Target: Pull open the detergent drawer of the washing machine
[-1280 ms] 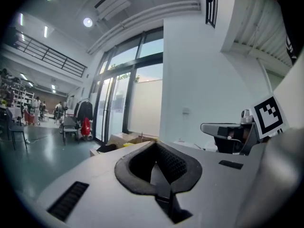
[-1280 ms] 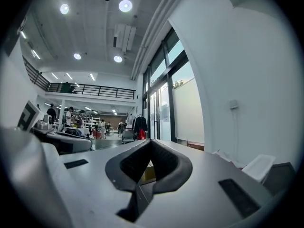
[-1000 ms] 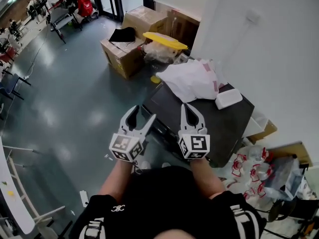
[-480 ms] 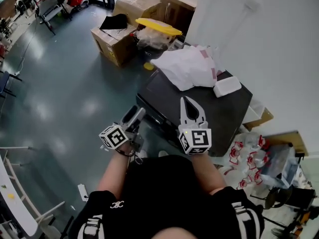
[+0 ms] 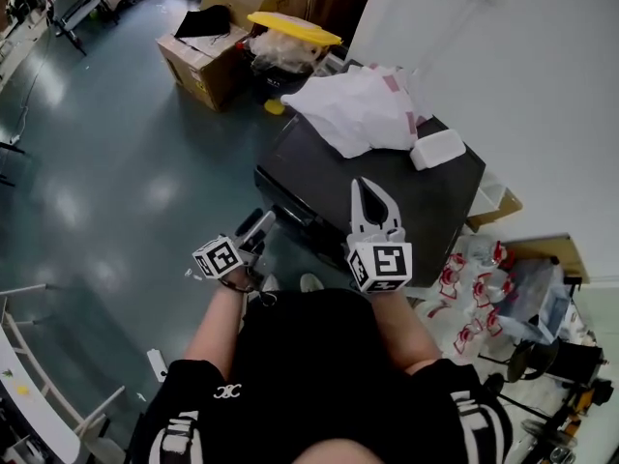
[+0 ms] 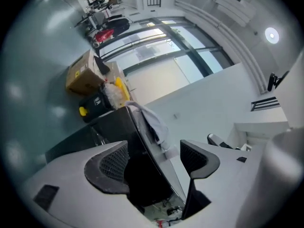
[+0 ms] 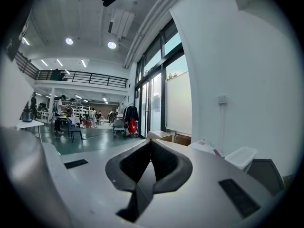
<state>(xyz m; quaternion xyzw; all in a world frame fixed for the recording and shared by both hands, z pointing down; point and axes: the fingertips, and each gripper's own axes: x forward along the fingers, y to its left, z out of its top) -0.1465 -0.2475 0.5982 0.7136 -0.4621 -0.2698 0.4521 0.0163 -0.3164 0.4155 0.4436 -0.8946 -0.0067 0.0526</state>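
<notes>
The black washing machine (image 5: 319, 177) stands against the white wall. Only a narrow strip of its front panel (image 5: 290, 213) shows in the head view, and I cannot make out the detergent drawer on it. My left gripper (image 5: 261, 222) hangs low in front of that panel, rolled on its side. It is open and nothing is held. In the left gripper view the machine's upper front corner (image 6: 142, 141) lies beyond the left gripper's (image 6: 154, 152) spread jaws. My right gripper (image 5: 368, 193) hovers over the machine's top, shut and empty, with its tips meeting (image 7: 151, 146).
A white bag (image 5: 358, 109) and a white box (image 5: 437, 149) lie on the machine's top. Cardboard boxes (image 5: 198, 51) and a yellow lid (image 5: 290, 27) stand behind it on the floor. Packed bottles (image 5: 479, 303) sit at its right side.
My left gripper has dropped from the level of the machine's top to in front of its front panel and rolled onto its side. The right gripper has stayed over the top.
</notes>
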